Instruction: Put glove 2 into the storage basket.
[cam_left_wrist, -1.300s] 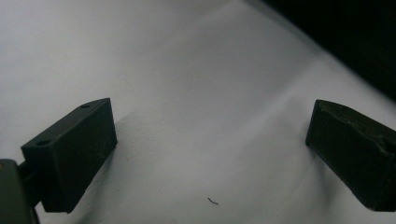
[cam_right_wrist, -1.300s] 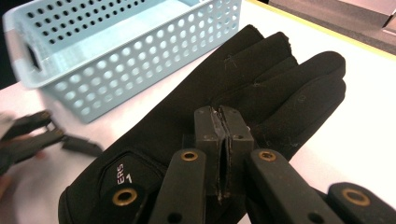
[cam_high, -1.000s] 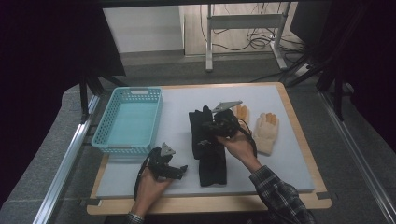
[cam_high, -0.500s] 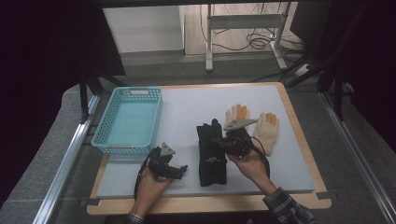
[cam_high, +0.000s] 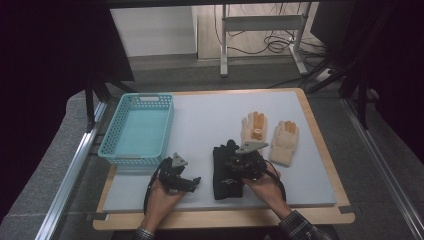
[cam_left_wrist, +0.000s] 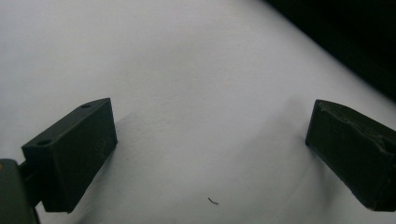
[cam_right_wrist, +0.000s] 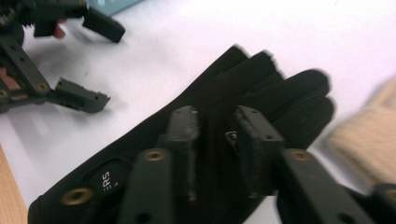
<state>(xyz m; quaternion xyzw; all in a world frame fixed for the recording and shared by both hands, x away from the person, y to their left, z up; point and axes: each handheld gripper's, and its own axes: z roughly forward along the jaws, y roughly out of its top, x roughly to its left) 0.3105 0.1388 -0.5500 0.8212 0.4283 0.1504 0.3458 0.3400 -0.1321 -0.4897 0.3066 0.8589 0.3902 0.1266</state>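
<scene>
A black glove (cam_high: 226, 187) lies flat near the front middle of the white mat (cam_high: 205, 115), its fingers pointing away from me. My right gripper (cam_high: 230, 169) rests on top of it; in the right gripper view the jaws (cam_right_wrist: 217, 119) stand close together, pinching the black glove's (cam_right_wrist: 280, 88) fabric at the palm. My left gripper (cam_high: 194, 184) lies on the mat just left of the glove, open and holding nothing, and the left gripper view has bare mat between its jaws (cam_left_wrist: 210, 149). The left gripper (cam_right_wrist: 109, 65) also appears at the upper left of the right gripper view.
A teal basket (cam_high: 135, 159) stands with nothing in it at the mat's left side. Two beige gloves (cam_high: 254, 127) (cam_high: 285, 142) lie side by side behind and right of the black one. A wooden rim (cam_high: 225, 217) borders the table.
My right gripper has pulled back toward the front edge, and the black glove came with it, away from the beige gloves. The left gripper has stayed put.
</scene>
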